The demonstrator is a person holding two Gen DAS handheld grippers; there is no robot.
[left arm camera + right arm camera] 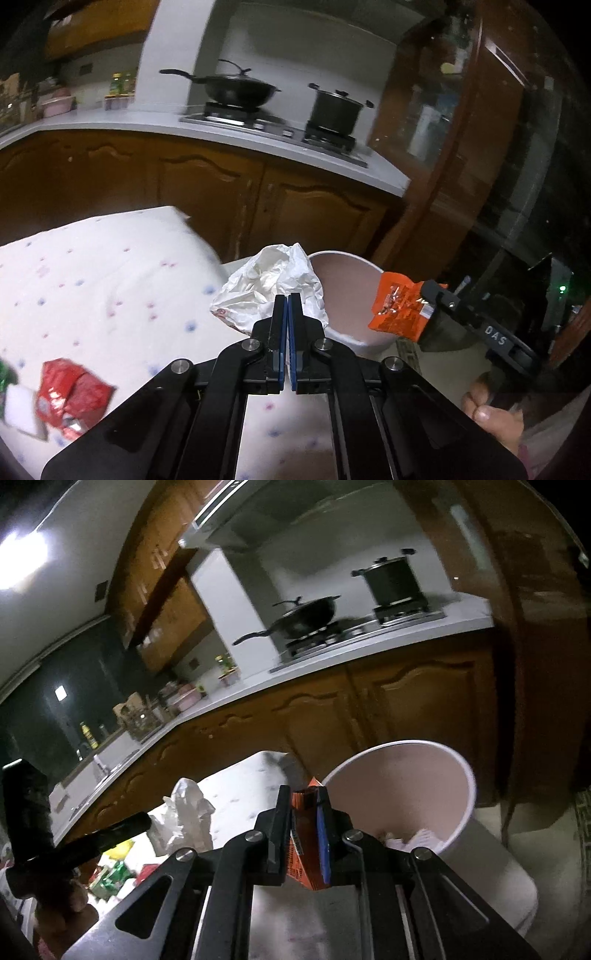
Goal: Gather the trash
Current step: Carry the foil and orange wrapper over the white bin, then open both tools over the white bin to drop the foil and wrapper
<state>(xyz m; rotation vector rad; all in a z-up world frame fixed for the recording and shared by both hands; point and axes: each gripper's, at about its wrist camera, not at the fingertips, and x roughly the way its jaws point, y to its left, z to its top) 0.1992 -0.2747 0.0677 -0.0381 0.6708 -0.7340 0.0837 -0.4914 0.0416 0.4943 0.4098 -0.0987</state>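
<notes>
Both tools pinching trash: left tool point(287, 301) crumpled white wrapper point(273, 286), right tool point(303, 805) half-hidden orange packet point(301, 845), bin point(469, 775) contents perhaps paper.

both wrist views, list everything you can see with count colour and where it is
crumpled white paper wrapper: one, white, held in the left gripper, beside the bin
orange foil snack packet: one, orange, clamped in the right gripper, by the bin's rim
round pale bin: one, off-white, on the floor past the table edge, white scraps inside
red foil wrapper: one, red, lying on the tablecloth
green wrapper: one, green, on the table, blurred
spotted white tablecloth: one, white with coloured dots
black lidded wok: one, black, on the stove
dark lidded stockpot: one, dark, on the stove
left gripper: one, black, fingers shut
right gripper: one, black, fingers shut
hand: one, holding the right gripper
</notes>
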